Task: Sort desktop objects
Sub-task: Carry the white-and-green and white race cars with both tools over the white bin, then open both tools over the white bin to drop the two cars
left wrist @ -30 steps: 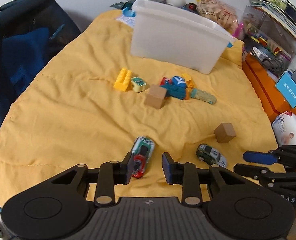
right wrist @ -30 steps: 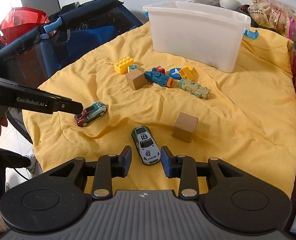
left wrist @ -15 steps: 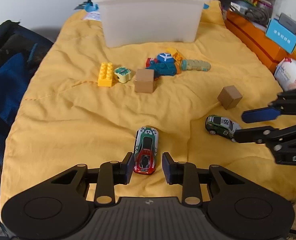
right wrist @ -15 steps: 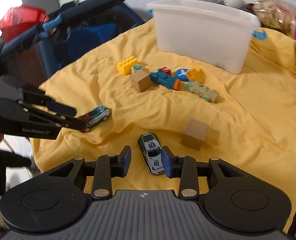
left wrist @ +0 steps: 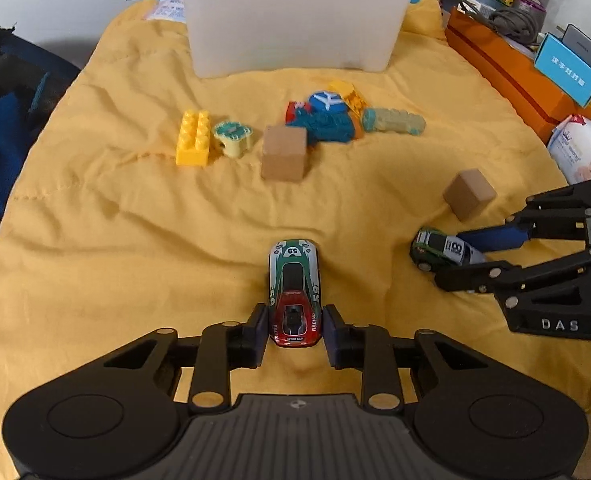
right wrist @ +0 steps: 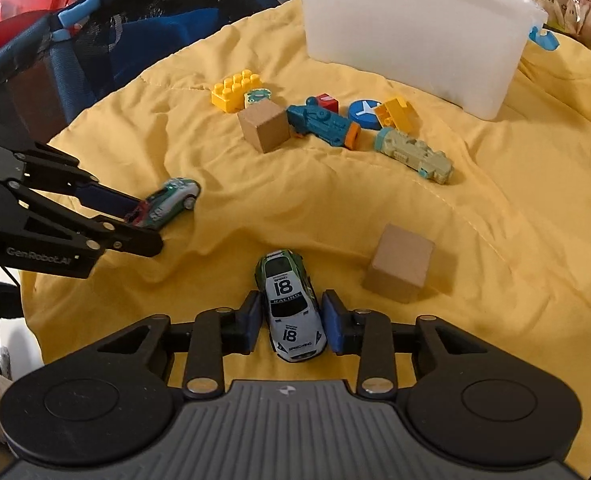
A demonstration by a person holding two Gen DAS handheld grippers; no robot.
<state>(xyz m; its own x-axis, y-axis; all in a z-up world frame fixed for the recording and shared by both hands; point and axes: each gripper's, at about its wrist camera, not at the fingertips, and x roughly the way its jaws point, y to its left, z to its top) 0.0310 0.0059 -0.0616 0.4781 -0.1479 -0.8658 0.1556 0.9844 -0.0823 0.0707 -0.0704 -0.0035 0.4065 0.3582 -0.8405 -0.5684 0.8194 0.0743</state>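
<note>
Both hand-held grippers have advanced: left hand-held gripper (left wrist: 294, 333) spread around the red-green car (left wrist: 294, 292), right hand-held gripper (right wrist: 291, 322) spread around the white-green car (right wrist: 290, 304).

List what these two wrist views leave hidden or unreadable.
- White bin interior: both views, its frosted walls hide it.
- Number 18 car rear: left wrist view, covered by the right gripper.
- Number 59 car red end: right wrist view, behind the left gripper.
- Blue box lettering: too small.
</note>
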